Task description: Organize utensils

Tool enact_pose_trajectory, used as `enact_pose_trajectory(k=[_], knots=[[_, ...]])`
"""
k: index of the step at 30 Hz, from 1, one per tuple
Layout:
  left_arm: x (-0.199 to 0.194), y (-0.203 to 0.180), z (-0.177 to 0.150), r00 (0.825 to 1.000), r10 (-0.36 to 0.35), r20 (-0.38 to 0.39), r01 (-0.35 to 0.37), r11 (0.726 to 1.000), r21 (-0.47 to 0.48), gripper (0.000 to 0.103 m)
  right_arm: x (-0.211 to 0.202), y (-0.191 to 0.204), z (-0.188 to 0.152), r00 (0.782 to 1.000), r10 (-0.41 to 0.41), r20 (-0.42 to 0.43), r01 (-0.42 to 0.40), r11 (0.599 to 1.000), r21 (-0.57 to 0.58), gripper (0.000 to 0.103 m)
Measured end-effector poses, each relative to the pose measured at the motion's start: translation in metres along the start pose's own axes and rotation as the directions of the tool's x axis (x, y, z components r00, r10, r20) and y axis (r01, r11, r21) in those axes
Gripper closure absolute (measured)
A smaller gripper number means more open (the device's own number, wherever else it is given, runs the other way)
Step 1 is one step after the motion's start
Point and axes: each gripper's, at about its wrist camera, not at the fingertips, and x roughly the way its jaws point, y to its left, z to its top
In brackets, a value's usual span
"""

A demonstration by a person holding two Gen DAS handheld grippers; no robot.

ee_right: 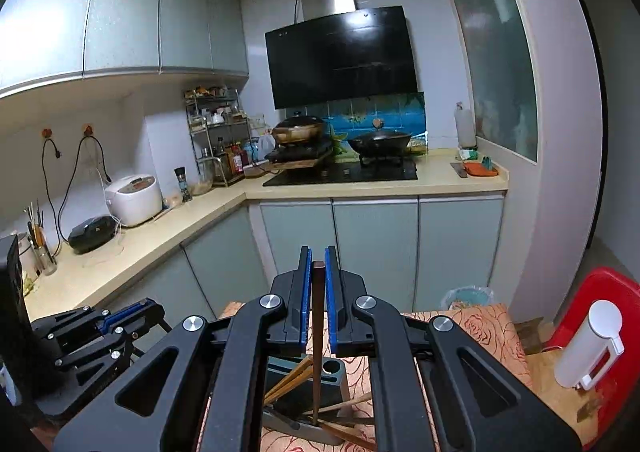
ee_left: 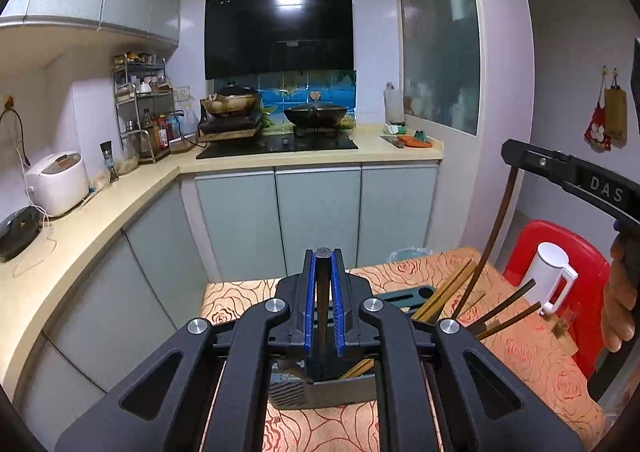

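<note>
My left gripper [ee_left: 323, 276] is clamped on a dark utensil [ee_left: 322, 316], my right gripper [ee_right: 316, 272] on a brown stick [ee_right: 317, 336]. The holder [ee_right: 304, 392] sits at 6 o'clock below both. I'd lower each straight into a free slot, one at a time.

Dim indoor light, glare on range hood [ee_left: 279, 28], heavy fisheye warp w/ dark corners.

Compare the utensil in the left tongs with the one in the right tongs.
The dark utensil in the left tongs is near black; the brown utensil in the right tongs is reddish brown. The dark utensil is thicker, with a rounded top; the brown utensil is slimmer. Both are gripped, lower ends in the grey holder.
</note>
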Motion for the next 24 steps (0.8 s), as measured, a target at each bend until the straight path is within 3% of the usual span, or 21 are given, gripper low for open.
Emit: enact_pose_trajectory(k=[8, 9, 10, 12, 13, 16, 20, 24], knots=[[0.006, -0.004, -0.015, 1.000, 0.014, -0.023, -0.013, 1.000, 0.009, 0.093, 0.019, 0.002, -0.017, 0.996, 0.008, -0.089, -0.007, 1.000, 0.012, 0.092], [0.005, -0.004, -0.016, 1.000, 0.016, -0.021, -0.016, 1.000, 0.007, 0.081, 0.020, 0.002, -0.019, 0.996, 0.008, -0.092, -0.007, 1.000, 0.011, 0.086], [0.003, -0.004, -0.016, 1.000, 0.021, -0.013, -0.021, 1.000, 0.003, 0.064, 0.020, 0.002, -0.018, 0.996, 0.006, -0.093, -0.005, 1.000, 0.010, 0.080], [-0.002, -0.004, -0.016, 0.999, 0.036, 0.008, -0.036, 0.999, -0.001, 0.048, 0.017, 0.002, -0.019, 0.996, 0.005, -0.091, -0.003, 1.000, 0.021, 0.052], [-0.004, -0.004, -0.016, 0.999, 0.040, 0.014, -0.040, 0.999, -0.001, 0.043, 0.014, 0.001, -0.020, 0.997, 0.000, -0.082, 0.003, 0.999, 0.034, 0.049], [-0.012, -0.003, -0.018, 0.998, 0.050, 0.026, -0.050, 0.999, -0.012, 0.031, 0.008, -0.001, -0.022, 0.997, 0.004, -0.083, -0.001, 0.999, 0.038, 0.049], [-0.019, -0.002, -0.024, 0.998, 0.056, 0.023, -0.055, 0.998, -0.020, 0.027, -0.002, -0.003, -0.027, 0.996, 0.005, -0.090, -0.001, 0.999, 0.039, 0.046], [-0.025, -0.001, -0.031, 0.998, 0.062, 0.020, -0.062, 0.998, -0.026, 0.023, -0.015, -0.003, -0.035, 0.996, 0.003, -0.088, 0.001, 0.999, 0.039, 0.034]])
